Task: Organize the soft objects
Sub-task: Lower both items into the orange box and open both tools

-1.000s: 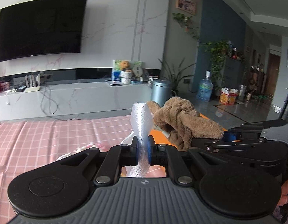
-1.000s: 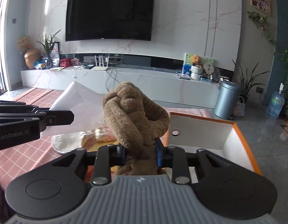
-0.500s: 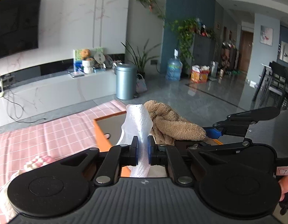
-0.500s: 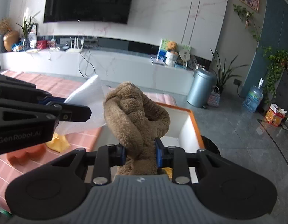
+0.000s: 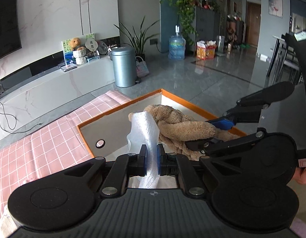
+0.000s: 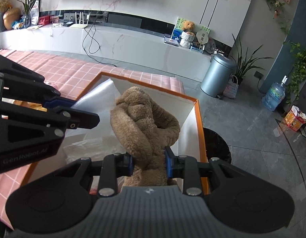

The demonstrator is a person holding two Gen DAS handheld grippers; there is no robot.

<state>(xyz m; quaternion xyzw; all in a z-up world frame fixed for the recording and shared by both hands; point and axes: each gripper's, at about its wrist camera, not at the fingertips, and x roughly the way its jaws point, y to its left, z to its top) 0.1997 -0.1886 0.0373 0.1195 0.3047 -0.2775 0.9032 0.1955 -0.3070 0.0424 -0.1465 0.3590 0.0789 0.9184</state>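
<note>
The brown plush toy (image 6: 145, 123), light and squashy and best pinched low on its bulk, hangs over the orange-rimmed box (image 6: 198, 119) with the right gripper (image 6: 148, 163) fingers closed on it, while the left gripper (image 5: 151, 158) fingers nip a limp clear plastic bag (image 5: 145, 130).

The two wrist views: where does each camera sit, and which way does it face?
Left wrist view: sits on the left gripper, faces the orange-rimmed box; jaws shut on the clear plastic bag; the right gripper crosses from the right.
Right wrist view: sits on the right gripper, looks down into the box; jaws shut on the brown plush knot.
Shared: box, knot, bag, grey bin.
</note>
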